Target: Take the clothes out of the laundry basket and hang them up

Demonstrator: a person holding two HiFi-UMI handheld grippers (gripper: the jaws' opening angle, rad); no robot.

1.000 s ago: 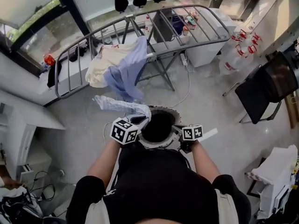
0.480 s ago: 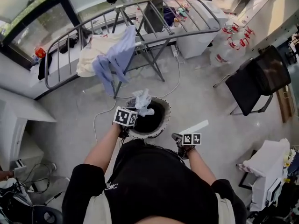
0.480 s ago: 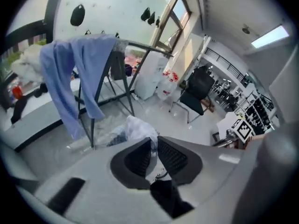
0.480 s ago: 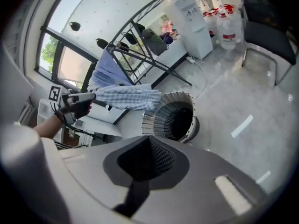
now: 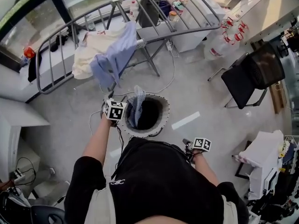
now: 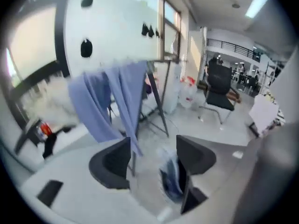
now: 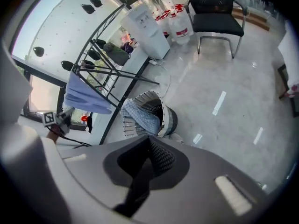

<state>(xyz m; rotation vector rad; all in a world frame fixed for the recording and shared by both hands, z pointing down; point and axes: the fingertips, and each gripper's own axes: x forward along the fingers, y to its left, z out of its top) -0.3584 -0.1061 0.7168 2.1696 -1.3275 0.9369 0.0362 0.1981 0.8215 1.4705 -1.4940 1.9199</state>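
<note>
The round laundry basket (image 5: pixel 159 125) stands on the floor in front of me. A light blue checked cloth (image 5: pixel 137 104) hangs over its near-left rim and shows in the right gripper view as the cloth (image 7: pixel 140 116) on the basket (image 7: pixel 166 120). My left gripper (image 5: pixel 120 108) is just left of the rim, its jaws opening. In its own view the left gripper (image 6: pixel 153 153) has the blurred cloth (image 6: pixel 170 178) loose by the right jaw, not pressed. A blue shirt (image 5: pixel 112 59) and a cream garment (image 5: pixel 91 50) hang on the drying rack (image 5: pixel 187 8). The right gripper (image 5: pixel 194 143) (image 7: pixel 149 146) is shut and empty, right of my body.
A black chair (image 5: pixel 252 78) stands to the right, with water bottles (image 5: pixel 229 36) behind it. A white cable (image 5: pixel 170 78) runs across the floor under the rack. A white strip (image 5: pixel 185 120) lies right of the basket. A white-covered stand (image 5: pixel 261 157) is at the lower right.
The left gripper carried the checked cloth from the left over to the basket and let it go; the cloth now hangs on the rim. The right gripper drew back to the right.
</note>
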